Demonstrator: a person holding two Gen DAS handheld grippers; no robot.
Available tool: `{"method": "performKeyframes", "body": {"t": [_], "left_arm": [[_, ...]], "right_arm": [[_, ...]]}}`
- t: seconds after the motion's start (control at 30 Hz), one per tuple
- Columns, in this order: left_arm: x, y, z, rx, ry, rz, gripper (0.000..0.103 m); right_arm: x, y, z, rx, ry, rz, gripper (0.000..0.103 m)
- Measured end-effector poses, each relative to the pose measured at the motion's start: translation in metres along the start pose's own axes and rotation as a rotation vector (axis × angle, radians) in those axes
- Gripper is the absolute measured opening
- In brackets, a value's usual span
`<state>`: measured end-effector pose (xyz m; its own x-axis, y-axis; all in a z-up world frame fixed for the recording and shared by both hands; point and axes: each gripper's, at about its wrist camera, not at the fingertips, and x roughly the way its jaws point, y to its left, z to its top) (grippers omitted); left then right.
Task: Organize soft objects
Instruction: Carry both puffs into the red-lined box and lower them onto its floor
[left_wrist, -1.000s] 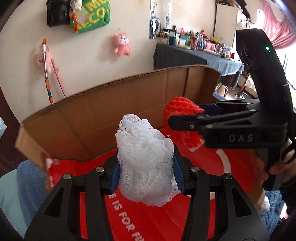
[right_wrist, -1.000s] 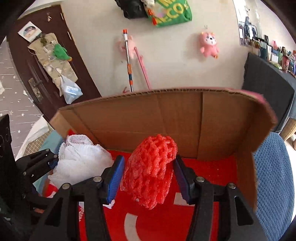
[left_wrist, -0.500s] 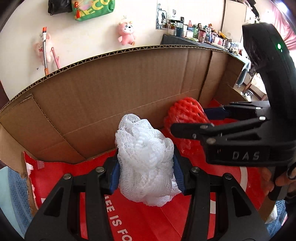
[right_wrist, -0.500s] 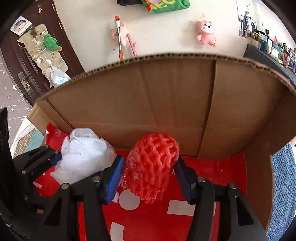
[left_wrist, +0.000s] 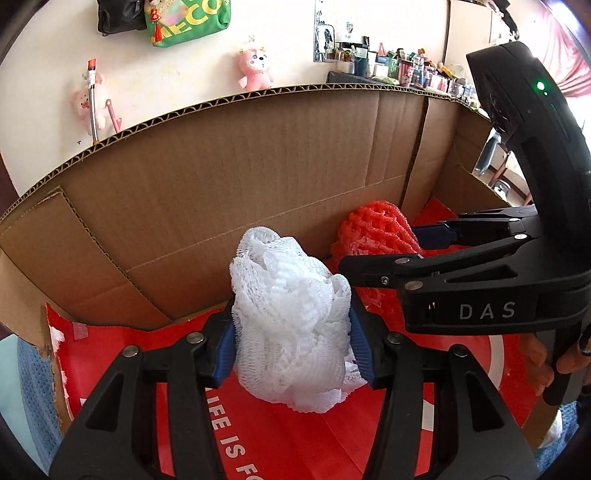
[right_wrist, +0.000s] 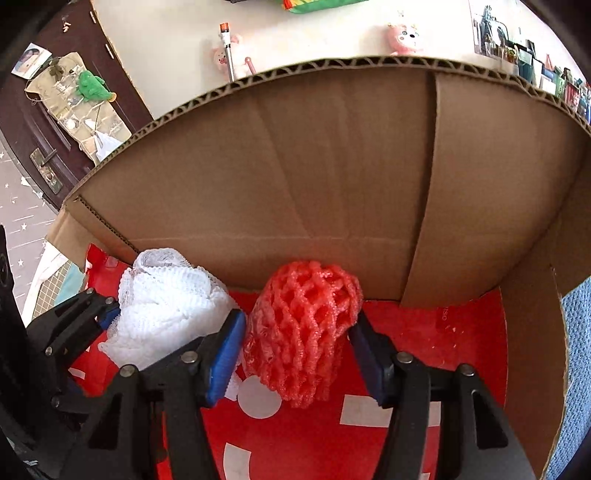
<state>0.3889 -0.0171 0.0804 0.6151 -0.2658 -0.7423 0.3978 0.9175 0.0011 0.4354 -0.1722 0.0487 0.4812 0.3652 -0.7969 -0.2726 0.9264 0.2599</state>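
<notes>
- Left wrist view: left gripper (left_wrist: 291, 347) jaws opening, white foam net (left_wrist: 291, 325) between the pads, inside cardboard box (left_wrist: 221, 177).
- Right gripper (right_wrist: 297, 350) grasps red foam net (right_wrist: 303, 328).

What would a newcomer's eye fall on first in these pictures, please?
Two bright foam nets inside the cardboard box: a white foam net between the pads of the left gripper, whose jaws are opening, and beside it a red foam net in the right gripper, above the red printed floor.

Red lettering on box floor (left_wrist: 236, 435) cut off by bottom edge, partly covered by white mesh (left_wrist: 291, 325). Red foam net (left_wrist: 373, 232) half hidden behind right gripper (left_wrist: 380, 254). Shelf clutter (left_wrist: 399, 68) too small to identify.
</notes>
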Motion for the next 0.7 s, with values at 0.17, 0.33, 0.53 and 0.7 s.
{"method": "performKeyframes", "body": {"t": [0.17,0.33,0.53,0.7], "left_arm": [[-0.001,-0.003,-0.002,0.007,-0.012,0.006,0.056],[-0.002,-0.001,-0.002,-0.007,-0.019,0.02,0.063],[-0.001,0.001,0.0,-0.013,-0.019,0.028,0.07],[0.001,0.002,0.0,-0.014,-0.016,0.028,0.072]], "right_arm": [[0.001,-0.002,0.001,-0.003,0.003,-0.001,0.062],[0.004,0.0,0.004,0.004,0.006,0.003,0.064],[0.007,-0.009,0.003,0.016,0.024,0.002,0.069],[0.005,-0.015,0.004,0.03,0.017,0.005,0.071]]}}
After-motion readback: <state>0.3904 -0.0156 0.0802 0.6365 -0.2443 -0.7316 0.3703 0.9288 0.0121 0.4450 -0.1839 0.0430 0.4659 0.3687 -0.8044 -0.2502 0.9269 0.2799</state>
